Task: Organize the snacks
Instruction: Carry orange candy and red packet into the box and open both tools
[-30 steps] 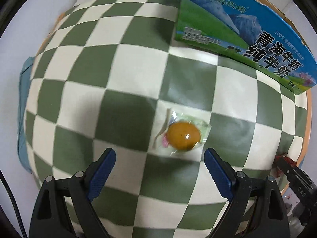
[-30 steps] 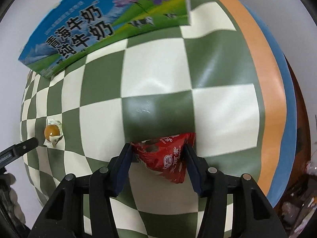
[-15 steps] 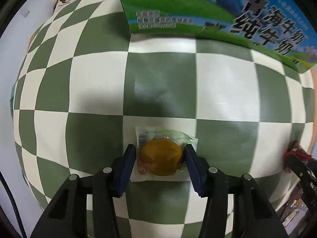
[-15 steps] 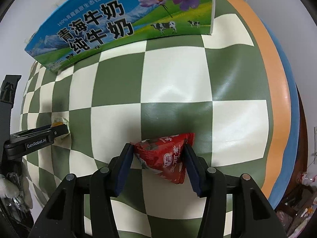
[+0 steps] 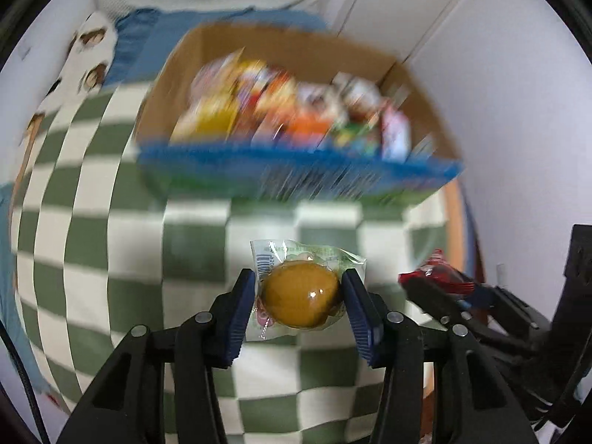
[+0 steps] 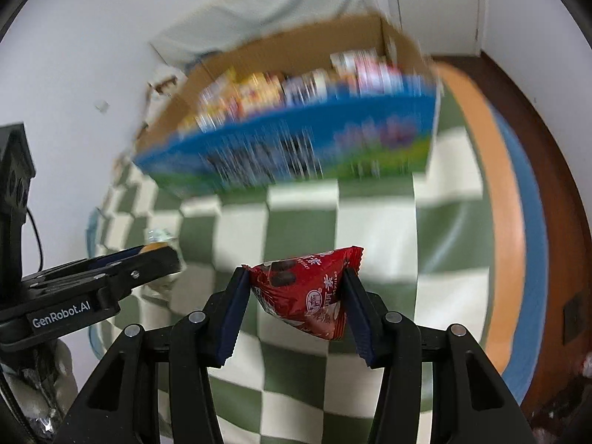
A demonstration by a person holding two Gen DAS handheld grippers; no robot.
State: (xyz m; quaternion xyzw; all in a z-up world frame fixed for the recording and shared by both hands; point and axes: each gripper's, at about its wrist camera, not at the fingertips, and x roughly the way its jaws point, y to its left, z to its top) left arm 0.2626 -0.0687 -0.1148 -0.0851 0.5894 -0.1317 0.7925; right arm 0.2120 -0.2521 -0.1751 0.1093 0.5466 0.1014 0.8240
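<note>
My left gripper (image 5: 299,296) is shut on a clear-wrapped amber egg snack (image 5: 299,294) and holds it above the checkered cloth. My right gripper (image 6: 296,296) is shut on a red triangular snack packet (image 6: 307,288), also lifted. An open cardboard milk box (image 5: 296,177) with blue-green print stands ahead, blurred, with several colourful snack packs inside; it also shows in the right wrist view (image 6: 296,151). The right gripper with the red packet (image 5: 440,277) shows at the right of the left wrist view. The left gripper (image 6: 148,255) shows at the left of the right wrist view.
A green and cream checkered cloth (image 5: 103,229) covers the round table, with an orange and blue rim (image 6: 507,192) at the right. A bear-print cloth (image 5: 85,59) lies at the far left. White walls stand behind the box.
Both grippers have lifted their snacks off the cloth and tilted up, so the box's open top and its contents now show. The view is blurred by motion.
</note>
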